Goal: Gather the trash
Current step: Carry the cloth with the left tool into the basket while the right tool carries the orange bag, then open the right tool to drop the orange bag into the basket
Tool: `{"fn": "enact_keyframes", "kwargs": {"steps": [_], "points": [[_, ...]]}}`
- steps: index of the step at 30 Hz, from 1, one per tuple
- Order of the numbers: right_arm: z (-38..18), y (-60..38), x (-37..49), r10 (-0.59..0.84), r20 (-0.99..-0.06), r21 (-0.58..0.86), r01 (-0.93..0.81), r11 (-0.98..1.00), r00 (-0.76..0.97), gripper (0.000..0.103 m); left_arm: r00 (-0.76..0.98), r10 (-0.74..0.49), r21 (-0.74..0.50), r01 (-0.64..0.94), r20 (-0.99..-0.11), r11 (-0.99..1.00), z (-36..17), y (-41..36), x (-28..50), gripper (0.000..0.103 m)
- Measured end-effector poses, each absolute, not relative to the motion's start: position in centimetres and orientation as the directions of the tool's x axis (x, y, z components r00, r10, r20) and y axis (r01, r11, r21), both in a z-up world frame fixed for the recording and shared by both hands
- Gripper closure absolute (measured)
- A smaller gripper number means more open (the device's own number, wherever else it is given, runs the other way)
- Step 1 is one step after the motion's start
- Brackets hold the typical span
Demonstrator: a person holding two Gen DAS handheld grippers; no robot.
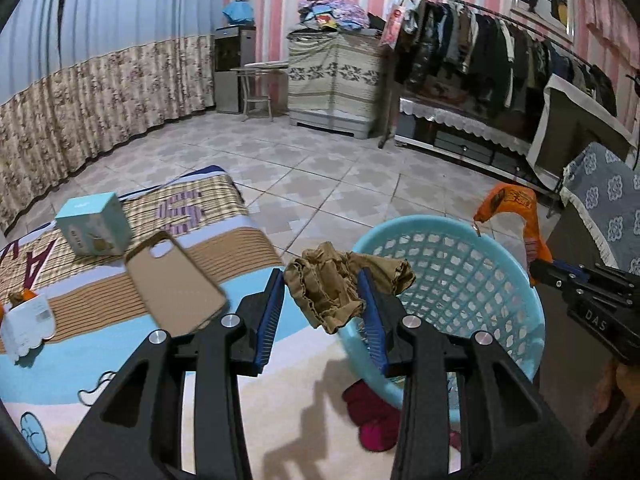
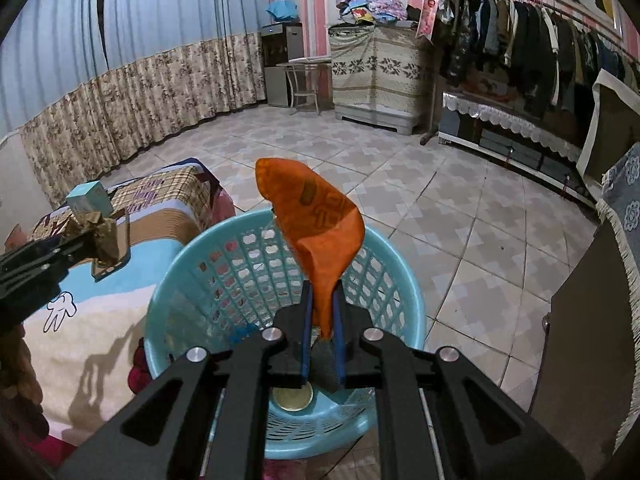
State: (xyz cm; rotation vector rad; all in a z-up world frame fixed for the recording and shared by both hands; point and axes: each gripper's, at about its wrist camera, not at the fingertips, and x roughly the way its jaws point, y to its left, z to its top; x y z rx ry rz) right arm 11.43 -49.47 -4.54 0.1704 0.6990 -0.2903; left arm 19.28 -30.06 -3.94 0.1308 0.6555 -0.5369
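The turquoise basket (image 2: 280, 272) stands on the tiled floor (image 2: 460, 216) just beside the right edge of the bed (image 1: 120, 340), its lattice wall rising to an open round rim. Far of it the floor lies open up to the curtain, cabinet and clothes rack. To the right a dark piece of furniture (image 2: 580, 340) stands close.

The right gripper (image 2: 320, 312) hangs over the basket's near rim, fingers almost together and clamped on the narrow end of an orange wrapper (image 2: 320, 216). The wrapper's long axis runs upward and away from the jaws, its wide end curling left above the basket's far wall.

The left gripper (image 1: 320, 300) is at the basket's left rim, above the bed edge, fingers partly apart and pressed on a crumpled brown paper wad (image 1: 340, 284). The wad bulges out beyond the fingertips, with a flap pointing right over the basket.

On the bed lie a tan phone case (image 1: 176, 280), a teal box (image 1: 94, 224) and a white pack (image 1: 26, 324) cut off at the left edge.

A round gold disc (image 2: 292, 396) at the basket's bottom is half hidden by the right gripper; what it is cannot be told
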Motion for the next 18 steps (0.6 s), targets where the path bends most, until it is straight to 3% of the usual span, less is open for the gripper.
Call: {"fn": "enact_keyframes", "kwargs": {"steps": [11, 12, 14, 18], "points": [[-5.7, -50.1, 11.6, -0.195, -0.659, 0.085, 0.330, 0.940, 0.726, 0.093, 0.630, -0.485, -0.045, 0.582, -0.607, 0.812, -4.3, -34.5, 18.8, 0.063], [-5.7, -50.1, 11.5, -0.196, -0.659, 0.084, 0.330, 0.940, 0.726, 0.093, 0.624, -0.493, -0.050, 0.589, -0.606, 0.807, -4.2, -34.6, 18.8, 0.060], [-5.8, -50.1, 11.7, -0.196, -0.659, 0.085, 0.331, 0.940, 0.726, 0.093, 0.618, -0.511, -0.060, 0.601, -0.597, 0.797, -4.0, -34.8, 18.8, 0.042], [-6.0, -50.0, 11.8, -0.195, -0.660, 0.087, 0.331, 0.940, 0.726, 0.093, 0.641, -0.502, -0.040, 0.594, -0.580, 0.804, -3.5, -34.5, 18.7, 0.031]]}}
